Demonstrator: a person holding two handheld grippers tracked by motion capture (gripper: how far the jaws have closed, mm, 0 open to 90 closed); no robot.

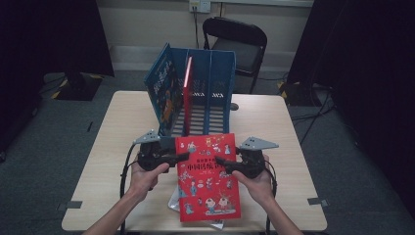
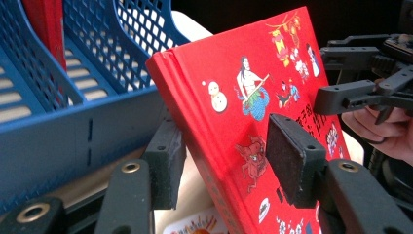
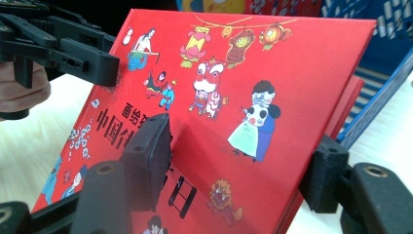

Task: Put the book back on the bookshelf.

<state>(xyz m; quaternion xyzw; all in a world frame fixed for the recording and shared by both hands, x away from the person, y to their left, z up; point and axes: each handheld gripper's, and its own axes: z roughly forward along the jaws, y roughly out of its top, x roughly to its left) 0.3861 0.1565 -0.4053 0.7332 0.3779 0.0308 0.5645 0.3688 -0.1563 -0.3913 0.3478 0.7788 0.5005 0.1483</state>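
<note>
The red book (image 1: 208, 176) is being lifted off the tabletop's near edge, clamped edgewise in both the left gripper (image 1: 183, 156) and right gripper (image 1: 220, 161) jaws, and should be kept level toward the rack (image 1: 215, 93).

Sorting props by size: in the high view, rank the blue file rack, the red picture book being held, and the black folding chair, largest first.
1. blue file rack
2. red picture book, close to the rack; nearer the camera, so unsure
3. black folding chair, farthest, partly hidden
</note>
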